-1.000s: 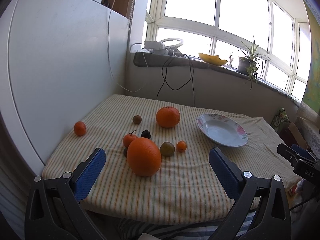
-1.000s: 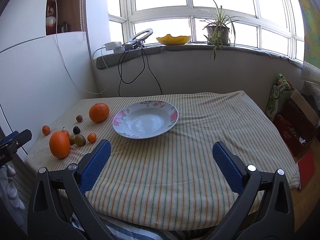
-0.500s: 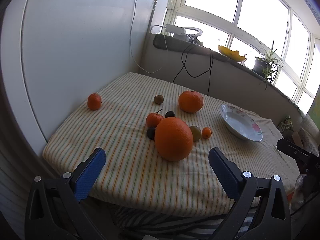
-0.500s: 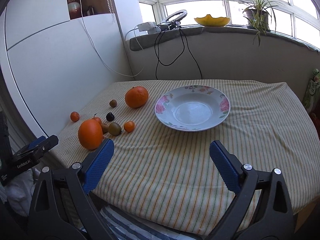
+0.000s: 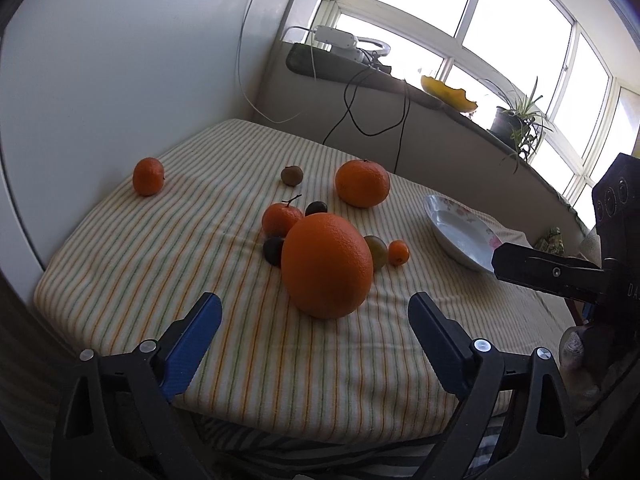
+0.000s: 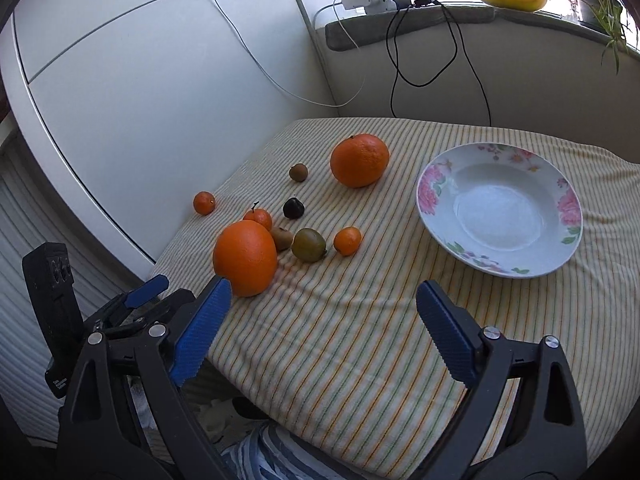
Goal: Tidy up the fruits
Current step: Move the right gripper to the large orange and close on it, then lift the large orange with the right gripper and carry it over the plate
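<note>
A big orange [image 5: 326,264] lies on the striped cloth just beyond my left gripper [image 5: 314,303]. Its jaws are closing with nothing between them. Around the orange lie a stemmed tangerine [image 5: 280,218], a dark plum [image 5: 316,208], a greenish fruit [image 5: 376,252] and a tiny orange fruit [image 5: 399,253]. A second large orange [image 6: 359,160] sits farther back. The flowered plate [image 6: 496,208] stands empty at the right. My right gripper [image 6: 324,292] hovers over the cloth's near part between fruit and plate. Its jaws are closing on nothing too.
A lone tangerine [image 6: 204,203] and a kiwi [image 6: 298,171] lie near the white wall [image 6: 140,92] on the left. Cables hang from the windowsill [image 6: 400,24] behind the table. The cloth's front edge [image 6: 320,420] is close below both grippers.
The left gripper has come lower and closer to the big orange. The right gripper has swung left, from facing the plate towards the fruit. Both pairs of jaws stand slightly narrower.
</note>
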Tool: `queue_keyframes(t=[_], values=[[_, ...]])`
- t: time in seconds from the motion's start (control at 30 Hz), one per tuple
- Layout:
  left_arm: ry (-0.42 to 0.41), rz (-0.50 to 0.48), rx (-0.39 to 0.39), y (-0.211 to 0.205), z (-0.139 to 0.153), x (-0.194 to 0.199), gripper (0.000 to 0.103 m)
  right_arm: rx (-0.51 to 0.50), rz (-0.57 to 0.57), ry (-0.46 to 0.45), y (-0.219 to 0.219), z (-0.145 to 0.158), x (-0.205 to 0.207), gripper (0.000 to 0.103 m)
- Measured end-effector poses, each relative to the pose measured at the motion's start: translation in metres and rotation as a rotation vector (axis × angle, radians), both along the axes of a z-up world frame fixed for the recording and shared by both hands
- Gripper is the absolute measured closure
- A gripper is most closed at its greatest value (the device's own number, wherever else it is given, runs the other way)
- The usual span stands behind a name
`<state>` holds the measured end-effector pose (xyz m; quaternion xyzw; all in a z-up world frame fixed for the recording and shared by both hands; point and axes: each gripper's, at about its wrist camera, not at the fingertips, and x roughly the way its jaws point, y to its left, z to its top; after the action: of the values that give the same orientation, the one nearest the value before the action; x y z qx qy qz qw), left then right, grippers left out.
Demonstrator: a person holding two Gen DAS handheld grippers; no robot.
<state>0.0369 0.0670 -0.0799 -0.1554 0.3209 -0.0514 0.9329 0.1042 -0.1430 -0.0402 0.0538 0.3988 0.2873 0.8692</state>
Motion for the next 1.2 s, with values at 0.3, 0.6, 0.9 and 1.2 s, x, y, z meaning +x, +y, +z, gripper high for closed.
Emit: queue_keyframes(t=[0.3,0.6,0.9,1.2], values=[[0.032,-0.047,-0.045,-0.001,-0.012,0.020,0.021,0.055,0.084,0.143,0.043,-0.016,0.029,0.019],[0.046,-0.067,-0.092,0.000,-0.016,0.030,0.026,0.127,0.150,0.275,0.069,-0.032,0.049,0.025],[0.069,-0.084,-0.118,0.000,-0.022,0.038,0.034,0.091,0.174,0.267,0.091,-0.036,0.053,0.027],[0.076,-0.095,-0.110,-0.002,-0.022,0.041,0.040,0.077,0.197,0.283,0.109,-0.047,0.062,0.038]])
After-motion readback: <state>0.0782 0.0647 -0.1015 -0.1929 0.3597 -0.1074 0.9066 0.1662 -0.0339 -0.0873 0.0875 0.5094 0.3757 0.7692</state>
